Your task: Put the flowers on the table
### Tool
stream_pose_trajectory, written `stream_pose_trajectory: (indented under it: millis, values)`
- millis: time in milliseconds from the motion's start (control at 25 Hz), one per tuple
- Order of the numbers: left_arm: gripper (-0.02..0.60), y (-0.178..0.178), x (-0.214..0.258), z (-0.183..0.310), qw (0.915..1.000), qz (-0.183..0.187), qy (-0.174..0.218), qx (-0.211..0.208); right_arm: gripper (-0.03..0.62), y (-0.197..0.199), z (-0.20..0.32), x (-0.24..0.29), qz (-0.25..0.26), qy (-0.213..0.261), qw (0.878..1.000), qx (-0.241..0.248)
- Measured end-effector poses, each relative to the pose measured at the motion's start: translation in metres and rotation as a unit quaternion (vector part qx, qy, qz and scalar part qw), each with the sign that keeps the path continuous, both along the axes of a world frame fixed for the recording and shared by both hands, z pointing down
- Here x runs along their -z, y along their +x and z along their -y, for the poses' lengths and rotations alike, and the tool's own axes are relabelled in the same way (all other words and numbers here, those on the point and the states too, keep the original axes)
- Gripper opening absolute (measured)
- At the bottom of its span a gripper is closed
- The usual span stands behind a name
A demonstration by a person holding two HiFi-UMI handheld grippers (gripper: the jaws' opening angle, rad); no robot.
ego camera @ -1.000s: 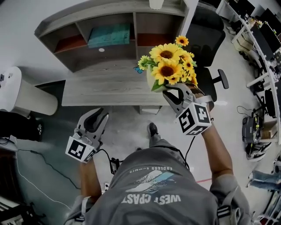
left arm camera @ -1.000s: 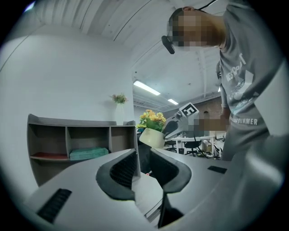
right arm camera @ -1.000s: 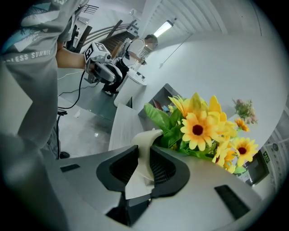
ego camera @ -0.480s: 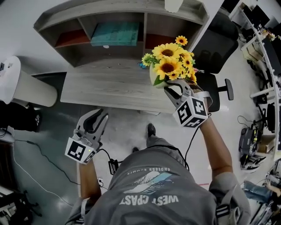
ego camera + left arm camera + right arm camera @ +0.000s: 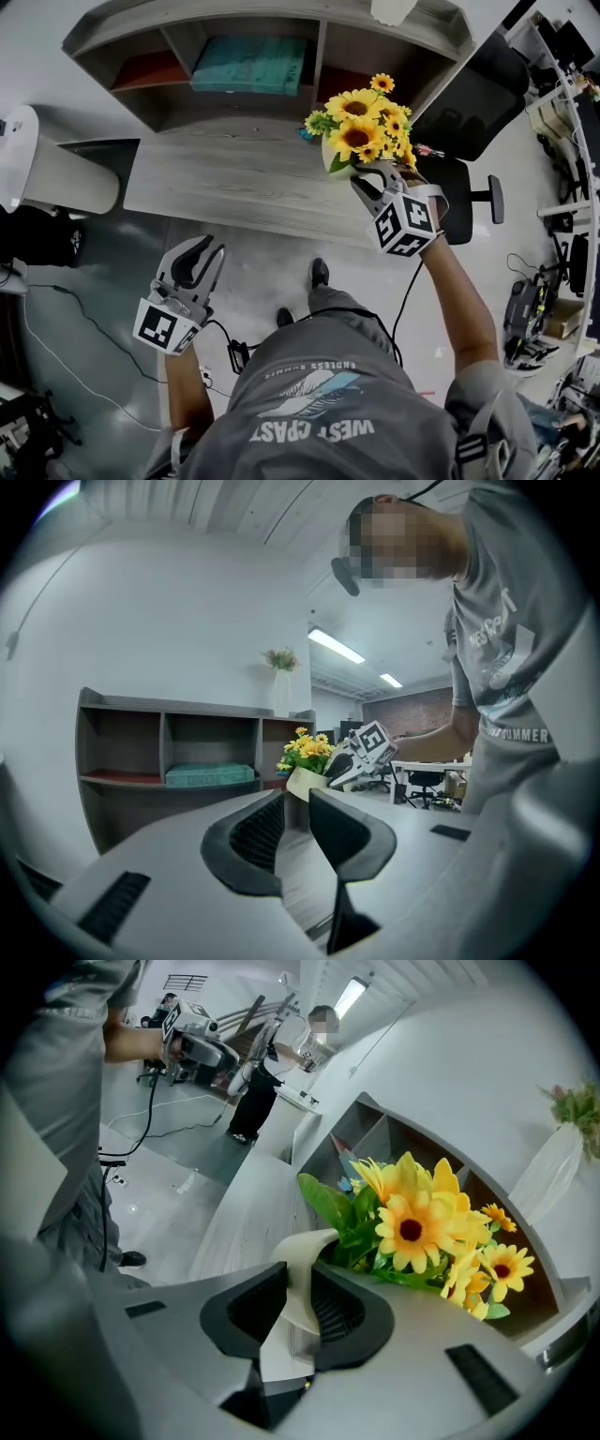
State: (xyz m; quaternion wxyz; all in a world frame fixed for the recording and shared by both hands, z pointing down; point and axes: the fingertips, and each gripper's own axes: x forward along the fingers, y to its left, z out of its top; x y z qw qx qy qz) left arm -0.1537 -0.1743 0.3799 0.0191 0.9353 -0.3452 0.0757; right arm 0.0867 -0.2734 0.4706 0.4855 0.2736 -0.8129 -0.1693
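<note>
A bunch of yellow sunflowers [image 5: 361,127] stands in a cream vase [image 5: 331,156]. My right gripper [image 5: 364,176] is shut on the vase's rim and holds it upright over the right part of the grey wooden table [image 5: 225,178]. In the right gripper view the rim of the vase [image 5: 298,1260] is pinched between the pads of the right gripper [image 5: 298,1288], with the flowers [image 5: 412,1227] just beyond. My left gripper [image 5: 206,247] hangs low over the floor in front of the table. The left gripper [image 5: 296,803] shows a narrow gap between its jaws, with nothing in it.
Behind the table stands a shelf unit [image 5: 319,42] with a teal box [image 5: 248,66]; a white vase [image 5: 394,9] stands on top. A black office chair [image 5: 464,103] is at the right, a white cylinder [image 5: 47,173] at the left. Cables [image 5: 84,375] cross the floor.
My right gripper has carried the flowers forward, from the table's front right edge to further over the tabletop. The left gripper stays low in front.
</note>
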Motion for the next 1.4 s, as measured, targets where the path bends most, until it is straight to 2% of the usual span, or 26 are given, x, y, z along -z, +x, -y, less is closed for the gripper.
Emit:
stream_pose_trajectory:
  millis: [880,1400]
  values:
    - [0.092,0.003,-0.018,0.002,0.9981,0.011,-0.048,0.037,0.1,0.023,0.055,-0.108,-0.014,-0.029,0.999,0.003]
    - [0.092,0.015,-0.035,0.001,0.9962,0.012,-0.075,0.043,0.091,0.025,0.076,-0.147,-0.027,-0.011,0.999,0.016]
